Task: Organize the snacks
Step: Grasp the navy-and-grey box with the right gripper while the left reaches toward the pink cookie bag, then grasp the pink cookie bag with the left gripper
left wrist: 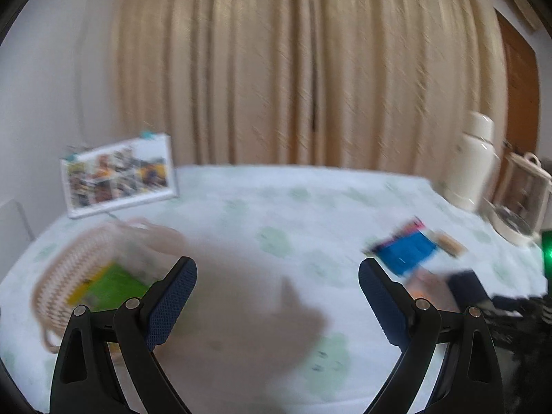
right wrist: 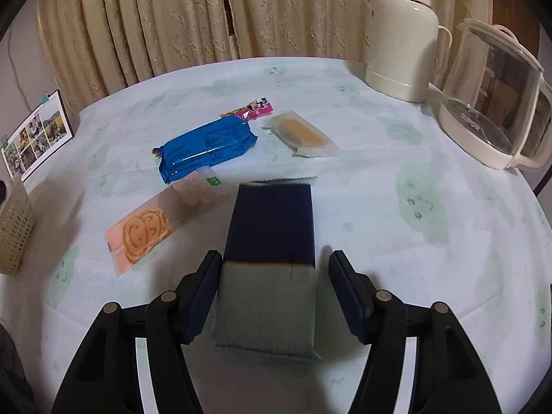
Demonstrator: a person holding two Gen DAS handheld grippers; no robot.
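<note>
My right gripper (right wrist: 274, 291) is spread wide astride the near end of the navy-and-grey snack packet (right wrist: 267, 262), whose long axis runs straight away from me between the fingers, while my left gripper (left wrist: 277, 305), likewise released and empty, hangs near the wicker basket (left wrist: 65, 276).

1. My right tongs (right wrist: 274, 291) were black matt plastic, with pads (right wrist: 201, 296) of dark blue ribbed rubber and dull metal pins.
2. The packet (right wrist: 269, 265) between their jaws was matt, navy above and grey below.
3. The blue wrapper (right wrist: 207, 148) shone like glossy foil, creased.
4. The biscuit sleeve (right wrist: 155, 224) was clear, glossy plastic film.
5. The tablecloth (right wrist: 396, 189) looked like soft, matt cloth, faintly wrinkled.
6. The flask (right wrist: 402, 41) was smooth cream plastic; the kettle (right wrist: 496, 103) looked like clear glass on a cream base.
7. The basket (left wrist: 79, 276) beside my left tongs (left wrist: 277, 307) was woven, rough.
8. The curtain (right wrist: 165, 17) was textured cloth.
</note>
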